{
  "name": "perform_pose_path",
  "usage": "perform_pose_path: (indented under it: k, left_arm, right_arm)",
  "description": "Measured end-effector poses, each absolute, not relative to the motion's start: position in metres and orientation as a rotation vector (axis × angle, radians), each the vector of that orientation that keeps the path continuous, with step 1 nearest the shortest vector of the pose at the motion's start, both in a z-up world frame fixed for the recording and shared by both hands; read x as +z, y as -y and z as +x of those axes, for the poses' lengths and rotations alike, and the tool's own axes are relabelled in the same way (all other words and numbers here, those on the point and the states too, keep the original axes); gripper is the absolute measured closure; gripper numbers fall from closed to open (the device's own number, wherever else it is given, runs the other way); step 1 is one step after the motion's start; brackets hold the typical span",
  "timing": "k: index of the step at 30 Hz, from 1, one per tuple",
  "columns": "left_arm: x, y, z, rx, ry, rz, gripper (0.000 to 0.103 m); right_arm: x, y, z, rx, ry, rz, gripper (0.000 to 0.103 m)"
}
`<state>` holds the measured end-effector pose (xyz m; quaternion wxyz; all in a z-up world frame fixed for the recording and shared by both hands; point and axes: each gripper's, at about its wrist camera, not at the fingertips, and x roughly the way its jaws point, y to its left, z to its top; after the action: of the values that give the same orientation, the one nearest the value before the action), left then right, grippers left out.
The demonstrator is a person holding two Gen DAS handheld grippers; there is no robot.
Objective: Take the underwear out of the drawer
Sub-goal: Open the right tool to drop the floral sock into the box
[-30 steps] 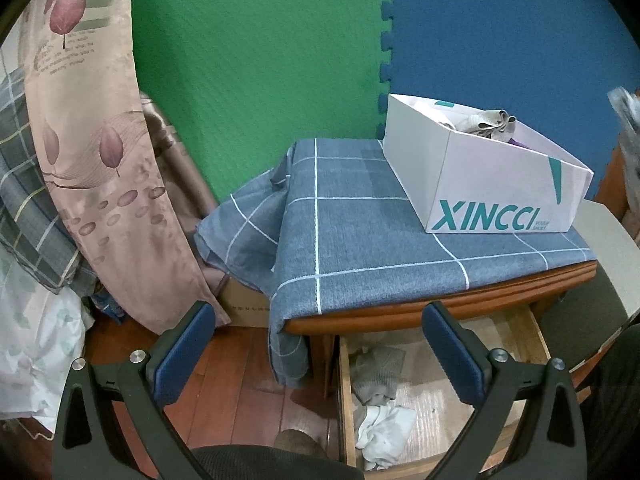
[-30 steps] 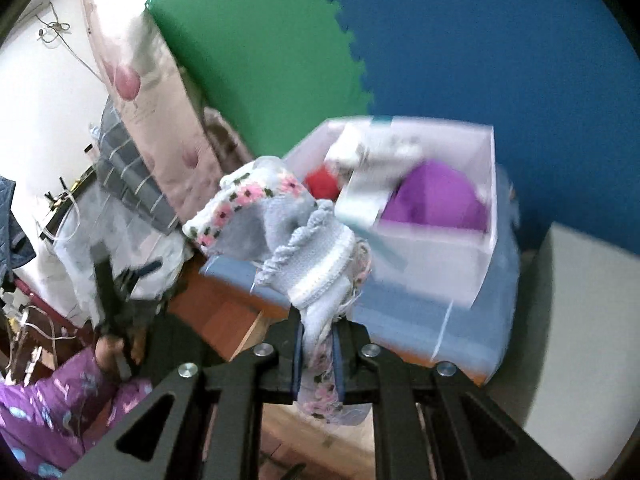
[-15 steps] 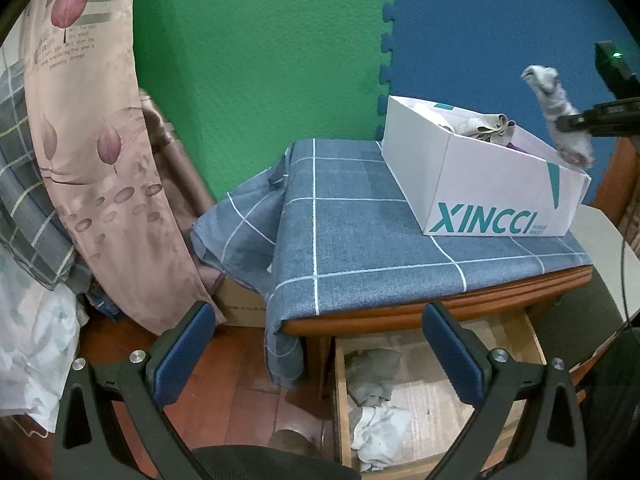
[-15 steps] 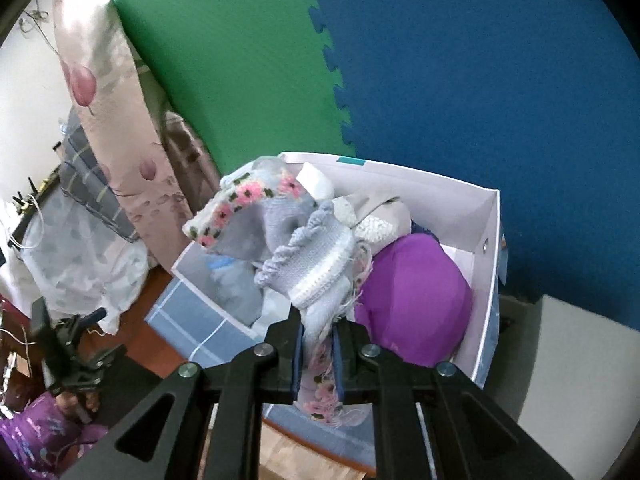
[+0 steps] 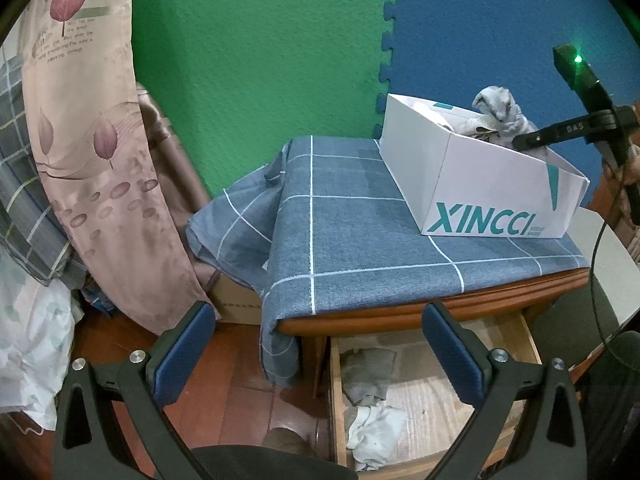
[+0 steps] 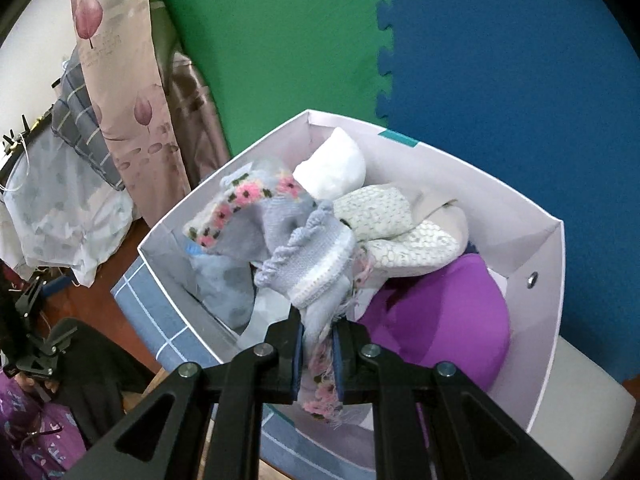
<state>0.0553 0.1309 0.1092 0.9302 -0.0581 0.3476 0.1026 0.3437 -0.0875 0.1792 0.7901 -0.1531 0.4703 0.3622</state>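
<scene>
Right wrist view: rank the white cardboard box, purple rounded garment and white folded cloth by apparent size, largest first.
1. White cardboard box, holding the other two.
2. Purple rounded garment, though it lies nearer the camera.
3. White folded cloth, at the box's far end.

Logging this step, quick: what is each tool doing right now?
Left tool: open, holding nothing, above the drawer.
Right tool: shut on the floral underwear, over the box.
</scene>
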Motion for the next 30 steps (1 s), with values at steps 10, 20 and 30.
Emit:
perform_pose_path:
  k: [10,20,30]
  left_arm:
    - [0.109,-0.132,0.055,0.214,-0.710,-0.125,0.000]
    - [0.108,-0.129,0.056,0.248,-0.716,-0.106,0.000]
    - [0.107,-0.125,0.056,0.267,-0.722,-0.073,0.000]
  right_arm:
    - [0.153,0.066,0.341,0.783,-1.069,-0.357,0.092]
    - [0.146,0.058,0.348,0.777,-1.107,-0.343,0.092]
    - [0.145,0.049,0.347,0.766,-1.110,-0.324,0.088]
